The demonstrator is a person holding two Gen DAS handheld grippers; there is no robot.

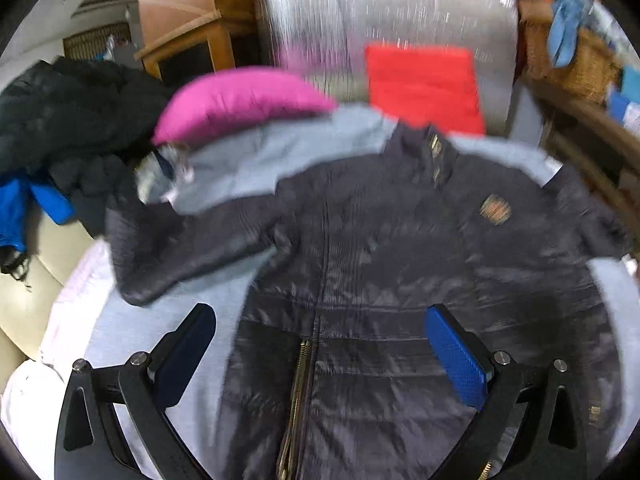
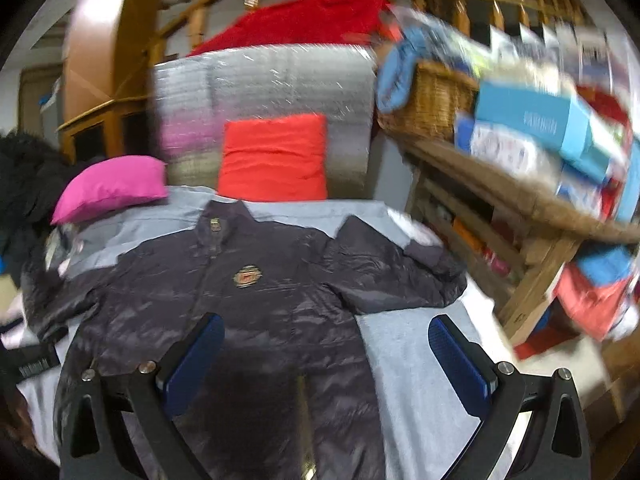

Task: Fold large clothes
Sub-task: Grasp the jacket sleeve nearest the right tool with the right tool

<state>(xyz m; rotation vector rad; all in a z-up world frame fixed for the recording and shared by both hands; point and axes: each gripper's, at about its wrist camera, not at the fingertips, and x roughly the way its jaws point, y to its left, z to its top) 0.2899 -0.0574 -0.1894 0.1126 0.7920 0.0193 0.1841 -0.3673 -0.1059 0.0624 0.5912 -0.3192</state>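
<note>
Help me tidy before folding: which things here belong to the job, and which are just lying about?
Job:
dark jacket, spread flat, front up
left gripper, open
right gripper, open
grey sheet under the jacket

Lying about:
pink pillow
red cushion
black coat pile
wicker basket

No writing can be read in either view. The jacket (image 2: 224, 300) carries an oval gold badge (image 2: 247, 276) on its chest, but blur hides any lettering. A light blue box (image 2: 532, 120) on the wooden shelf (image 2: 500, 188) at the right shows a dark line of print, too smeared to make out.
</note>
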